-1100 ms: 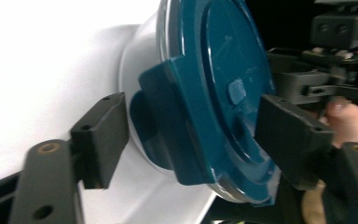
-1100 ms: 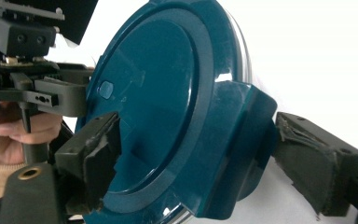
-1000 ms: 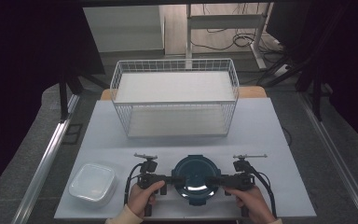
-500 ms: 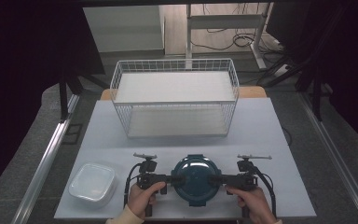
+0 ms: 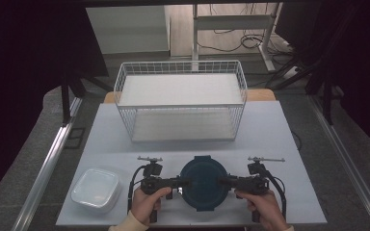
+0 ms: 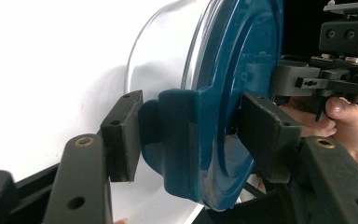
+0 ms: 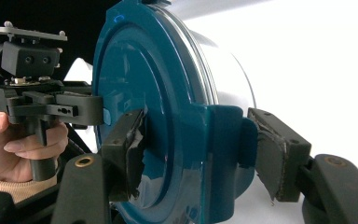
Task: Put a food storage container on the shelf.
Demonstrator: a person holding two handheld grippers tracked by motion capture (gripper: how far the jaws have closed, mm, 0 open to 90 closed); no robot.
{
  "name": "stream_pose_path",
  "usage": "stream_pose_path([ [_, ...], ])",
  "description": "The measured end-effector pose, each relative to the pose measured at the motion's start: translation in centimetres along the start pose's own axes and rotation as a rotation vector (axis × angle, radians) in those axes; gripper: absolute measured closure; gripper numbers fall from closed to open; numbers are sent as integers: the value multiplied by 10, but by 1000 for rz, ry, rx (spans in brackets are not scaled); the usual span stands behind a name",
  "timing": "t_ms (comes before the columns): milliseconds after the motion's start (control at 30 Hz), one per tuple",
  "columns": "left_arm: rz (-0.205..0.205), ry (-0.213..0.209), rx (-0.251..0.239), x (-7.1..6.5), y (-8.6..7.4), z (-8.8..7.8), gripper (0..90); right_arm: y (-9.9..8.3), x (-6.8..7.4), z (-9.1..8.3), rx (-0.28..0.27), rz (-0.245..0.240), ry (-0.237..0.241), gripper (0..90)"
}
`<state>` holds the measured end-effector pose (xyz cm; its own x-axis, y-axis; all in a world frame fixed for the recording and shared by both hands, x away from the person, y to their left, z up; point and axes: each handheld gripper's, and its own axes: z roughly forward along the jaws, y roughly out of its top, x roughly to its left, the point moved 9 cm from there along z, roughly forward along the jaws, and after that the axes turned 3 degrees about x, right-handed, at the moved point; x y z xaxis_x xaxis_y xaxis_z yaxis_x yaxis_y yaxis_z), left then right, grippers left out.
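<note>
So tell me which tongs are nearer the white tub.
Left. Left tongs grip the blue-lidded container's edge facing the tub; right tongs grip its far edge. Both just closed further.

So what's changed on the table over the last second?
Both jaws have just been closing on the lid clips of the round container: the left hand-held gripper on its left side, the right hand-held gripper on its right. Whether the pads press yet is unclear. The container, white tub and wire basket stayed put.
</note>
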<state>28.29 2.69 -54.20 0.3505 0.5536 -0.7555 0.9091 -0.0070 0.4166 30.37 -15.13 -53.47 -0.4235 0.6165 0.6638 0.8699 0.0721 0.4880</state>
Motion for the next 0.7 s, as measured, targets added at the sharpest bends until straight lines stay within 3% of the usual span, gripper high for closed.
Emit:
stream_pose_path([
  [300,60,14,-20,-20,25,-11,416,25,13,-15,-48,-57,4,390],
  [700,142,39,-92,-59,81,-45,415,86,50,-41,-117,-156,20,390],
])
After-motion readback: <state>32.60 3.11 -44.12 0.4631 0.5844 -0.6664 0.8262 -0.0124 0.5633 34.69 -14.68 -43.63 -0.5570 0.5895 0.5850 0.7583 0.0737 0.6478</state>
